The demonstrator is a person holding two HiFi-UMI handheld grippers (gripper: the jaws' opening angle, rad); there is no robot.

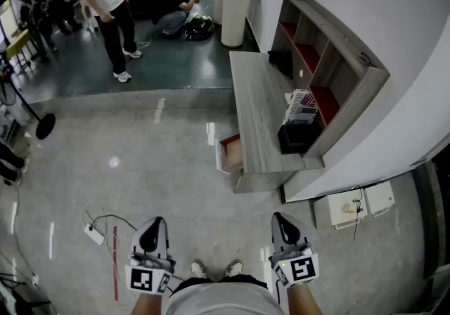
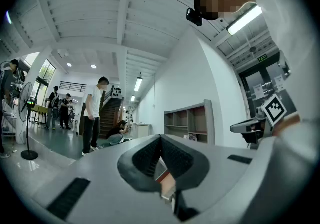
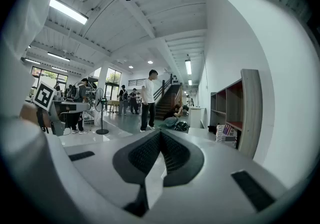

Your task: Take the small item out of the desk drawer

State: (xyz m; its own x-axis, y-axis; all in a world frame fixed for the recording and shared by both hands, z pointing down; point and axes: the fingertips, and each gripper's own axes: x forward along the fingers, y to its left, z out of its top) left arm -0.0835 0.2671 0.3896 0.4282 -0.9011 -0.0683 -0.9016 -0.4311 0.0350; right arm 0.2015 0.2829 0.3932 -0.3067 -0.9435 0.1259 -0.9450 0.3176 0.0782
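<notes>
A grey wooden desk stands ahead against the right wall. Its drawer is pulled open on the near left side, showing a reddish edge and a pale inside; I cannot make out any small item in it. Both grippers are held low in front of the person, well short of the desk. The left gripper has its jaws together with nothing between them, and so does the right gripper. In the left gripper view the left gripper points toward the desk. In the right gripper view the right gripper is shut and empty.
A shelf unit sits on the desk with a striped box and a black box beside it. A white round bin stands beyond. People occupy the far floor. A power strip and cable lie at left.
</notes>
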